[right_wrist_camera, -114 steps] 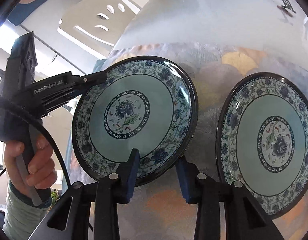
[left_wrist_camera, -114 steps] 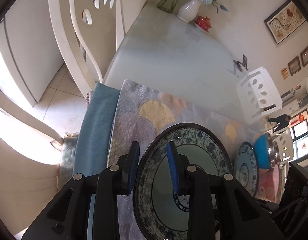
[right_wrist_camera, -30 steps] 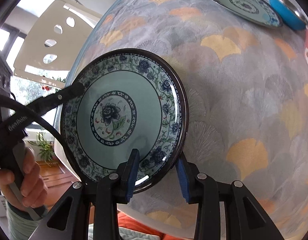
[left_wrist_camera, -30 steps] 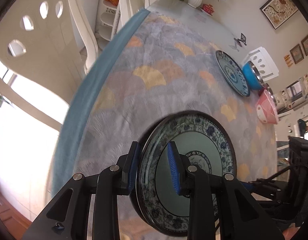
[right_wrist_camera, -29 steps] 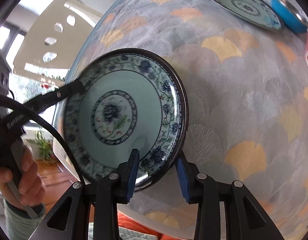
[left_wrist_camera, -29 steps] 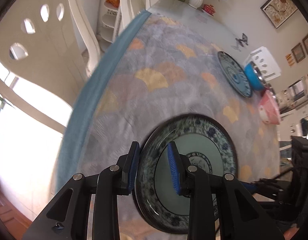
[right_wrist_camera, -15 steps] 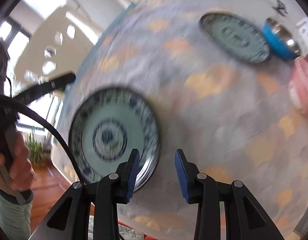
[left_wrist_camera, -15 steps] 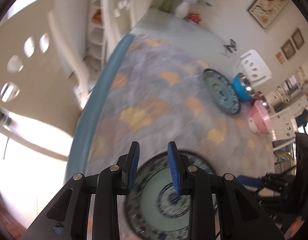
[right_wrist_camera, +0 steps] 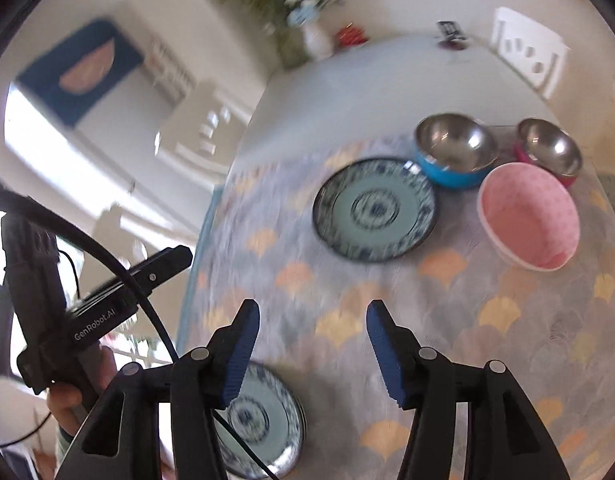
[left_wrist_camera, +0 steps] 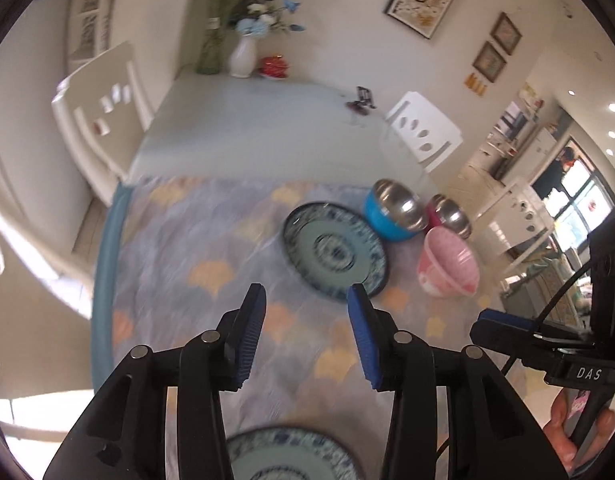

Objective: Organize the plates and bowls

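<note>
Near edge of the tabletop, on a grey cloth with orange fan motifs: one round blue-and-green floral ceramic plate, laid flat, apparently set down. Further off, a matching second plate is flanked by a blue-walled steel bowl, a pink speckled bowl and a magenta-walled steel bowl, seemingly grouped for sorting. Left tool and right tool: jaws opening, nothing between them. Lettering read: "GenRobot.AI", "DAS".

Blue-and-teal floral plate, pink bowl, blue steel-lined bowl, grey fan-patterned tablecloth
</note>
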A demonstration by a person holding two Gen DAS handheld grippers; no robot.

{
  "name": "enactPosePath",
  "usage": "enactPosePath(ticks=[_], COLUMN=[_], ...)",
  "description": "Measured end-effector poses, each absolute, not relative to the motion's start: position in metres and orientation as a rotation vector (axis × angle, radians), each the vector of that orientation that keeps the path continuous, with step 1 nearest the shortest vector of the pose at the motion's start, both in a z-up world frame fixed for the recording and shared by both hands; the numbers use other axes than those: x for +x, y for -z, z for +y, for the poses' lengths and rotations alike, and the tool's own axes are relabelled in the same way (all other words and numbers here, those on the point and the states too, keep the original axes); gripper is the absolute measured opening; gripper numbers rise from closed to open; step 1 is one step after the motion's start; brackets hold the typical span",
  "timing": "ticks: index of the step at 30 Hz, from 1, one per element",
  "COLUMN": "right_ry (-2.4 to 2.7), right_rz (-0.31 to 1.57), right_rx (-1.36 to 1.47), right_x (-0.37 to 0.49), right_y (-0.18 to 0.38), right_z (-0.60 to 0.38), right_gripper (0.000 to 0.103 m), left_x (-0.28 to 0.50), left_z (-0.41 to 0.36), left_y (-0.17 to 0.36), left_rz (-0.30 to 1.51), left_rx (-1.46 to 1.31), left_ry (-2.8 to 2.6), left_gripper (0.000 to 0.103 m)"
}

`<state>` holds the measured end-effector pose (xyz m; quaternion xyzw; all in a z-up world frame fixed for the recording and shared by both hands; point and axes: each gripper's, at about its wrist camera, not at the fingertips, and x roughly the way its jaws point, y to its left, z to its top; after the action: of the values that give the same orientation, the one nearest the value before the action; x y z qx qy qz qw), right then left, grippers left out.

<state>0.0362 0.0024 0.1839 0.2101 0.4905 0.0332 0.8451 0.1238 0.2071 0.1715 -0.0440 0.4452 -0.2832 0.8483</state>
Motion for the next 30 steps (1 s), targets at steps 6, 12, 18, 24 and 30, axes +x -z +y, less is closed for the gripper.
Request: enactPosePath(ticks=[6,12,18,24,30], right_ry=[0.056,0.145,0.252,0.272,0.292], right_rz=[1.029,1.079,1.188,1.233,1.227], right_rx=[0.514,0.513,0.517,0.525,0.522], right_x=[0.051,0.071,0.098,0.119,0.132], right_y=[-0.176,-0.147,-0.089,-0.052,-0.038], right_z=[-0.025,-0.044,-0.052,-0.053,-0.060], right_gripper=[0.054,0.054,0.054,0.054,0.054], left_x=[0.157,0.189,0.223,0.253,0.274], left_z=[0.180,0.158,0.144,0.135,0.124], left_y=[-0.174,-0.155,-0.119,-0.079,-0.045], left_rz=[0.953,0.997,1.077,1.160,1.179], left_rx=[-0.129,-0.119,-0.122,-0.119,-0.118], left_ry=[0.663,0.694,0.691,0.687,0.672], left_gripper=[0.065,0.065,0.064,0.063,0.036])
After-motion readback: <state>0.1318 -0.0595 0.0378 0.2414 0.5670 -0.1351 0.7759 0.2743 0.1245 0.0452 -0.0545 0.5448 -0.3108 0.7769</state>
